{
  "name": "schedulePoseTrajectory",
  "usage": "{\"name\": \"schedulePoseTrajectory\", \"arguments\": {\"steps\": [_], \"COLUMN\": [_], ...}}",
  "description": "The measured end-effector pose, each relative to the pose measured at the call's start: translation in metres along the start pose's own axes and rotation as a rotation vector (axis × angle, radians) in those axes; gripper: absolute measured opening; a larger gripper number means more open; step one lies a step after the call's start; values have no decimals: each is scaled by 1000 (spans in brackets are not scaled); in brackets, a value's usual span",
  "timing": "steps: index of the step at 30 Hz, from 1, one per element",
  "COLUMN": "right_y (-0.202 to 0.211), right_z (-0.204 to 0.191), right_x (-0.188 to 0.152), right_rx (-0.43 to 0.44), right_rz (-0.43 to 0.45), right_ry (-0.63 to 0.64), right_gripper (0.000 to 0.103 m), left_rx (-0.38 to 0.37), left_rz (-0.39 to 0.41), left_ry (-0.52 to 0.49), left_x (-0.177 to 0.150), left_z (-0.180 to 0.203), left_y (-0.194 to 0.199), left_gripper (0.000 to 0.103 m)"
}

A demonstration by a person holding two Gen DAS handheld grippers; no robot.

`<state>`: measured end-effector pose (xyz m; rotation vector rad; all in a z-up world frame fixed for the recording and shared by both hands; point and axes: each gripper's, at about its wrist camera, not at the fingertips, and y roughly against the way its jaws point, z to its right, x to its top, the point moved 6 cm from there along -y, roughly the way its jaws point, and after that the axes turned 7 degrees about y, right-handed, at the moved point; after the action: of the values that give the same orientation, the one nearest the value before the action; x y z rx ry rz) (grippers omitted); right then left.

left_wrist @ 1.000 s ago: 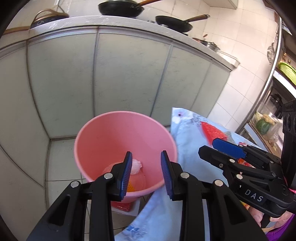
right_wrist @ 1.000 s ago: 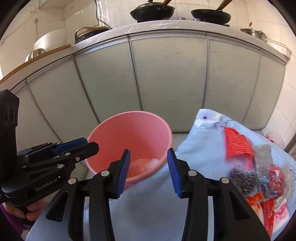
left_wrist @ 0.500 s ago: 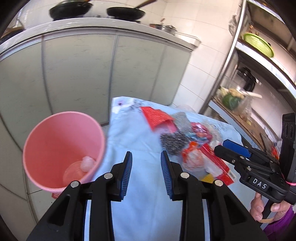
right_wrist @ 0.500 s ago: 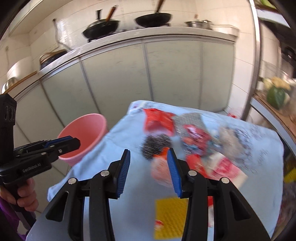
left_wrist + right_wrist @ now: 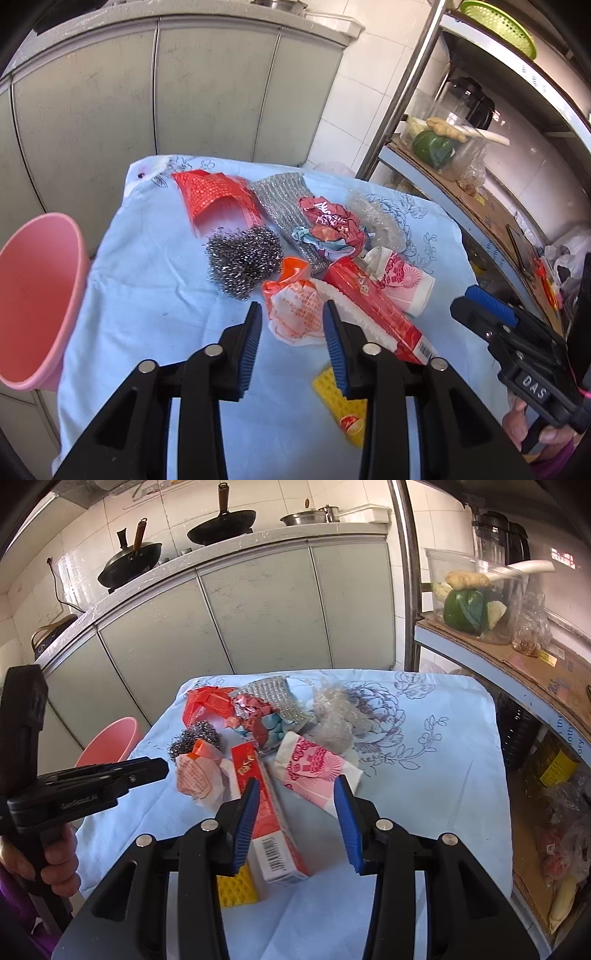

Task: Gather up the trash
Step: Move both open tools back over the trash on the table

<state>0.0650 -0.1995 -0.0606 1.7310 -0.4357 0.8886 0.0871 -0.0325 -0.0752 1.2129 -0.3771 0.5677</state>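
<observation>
The left tool (image 5: 292, 325), empty with jaws wide, is swinging from the pink bin (image 5: 35, 302) toward the crumpled orange wrapper (image 5: 295, 308), likely starting another pickup.

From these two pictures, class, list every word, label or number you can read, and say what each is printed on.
"DAS": white label on the right gripper.
"GenRobot.AI", faint: side of the left gripper.
Red box: gold characters and a barcode, too blurred to read.
Orange-and-white wrapper, pink packet, yellow packet and crumpled red wrapper: print too small or blurred.
</observation>
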Motion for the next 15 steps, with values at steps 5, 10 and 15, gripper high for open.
{"name": "schedulePoseTrajectory", "arguments": {"steps": [5,10,15], "right_y": [-2,-9,-20], "right_z": [11,20,29], "right_x": [0,2,12], "right_rx": [-1,-8,-13], "right_rz": [6,1,2], "right_ry": [-12,-12,-19], "right_gripper": [42,42,42], "left_rx": [31,50,39], "left_rz": [-24,-65,-18], "left_ry": [34,65,41], "left_x": [4,1,2], "left_z": [3,-4,-2], "left_y": [-19,-35,-29], "left_gripper": [44,44,30]}}
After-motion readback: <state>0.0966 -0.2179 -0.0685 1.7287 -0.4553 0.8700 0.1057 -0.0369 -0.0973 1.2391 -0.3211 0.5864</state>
